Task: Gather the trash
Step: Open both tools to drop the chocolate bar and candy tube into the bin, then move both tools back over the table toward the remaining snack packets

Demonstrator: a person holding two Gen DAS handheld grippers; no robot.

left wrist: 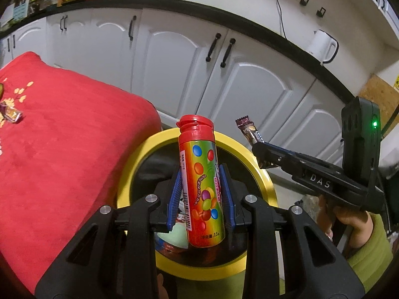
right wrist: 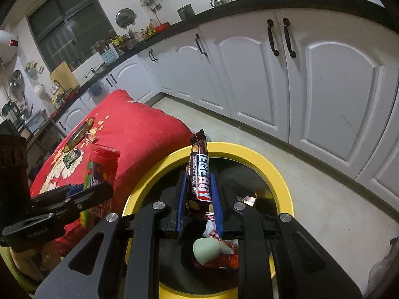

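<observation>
2 tongs over the round yellow-rimmed bin [left wrist: 266, 182]: left tongs [left wrist: 202, 194] clamp a cylindrical candy tube [left wrist: 200, 186], right tongs [right wrist: 198, 199] a glossy bar wrapper [right wrist: 199, 174].

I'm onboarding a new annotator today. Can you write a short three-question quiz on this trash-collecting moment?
1. True or false: the left gripper is shut on the candy tube.
2. What does the right gripper hold? A) a spoon B) a snack bar C) nothing
3. Fill in: both items hang over the ____-rimmed bin.

Key: 1 true; 2 B; 3 yellow. Extra note: wrappers lie on the red cloth, and trash already sits in the bin.
</observation>
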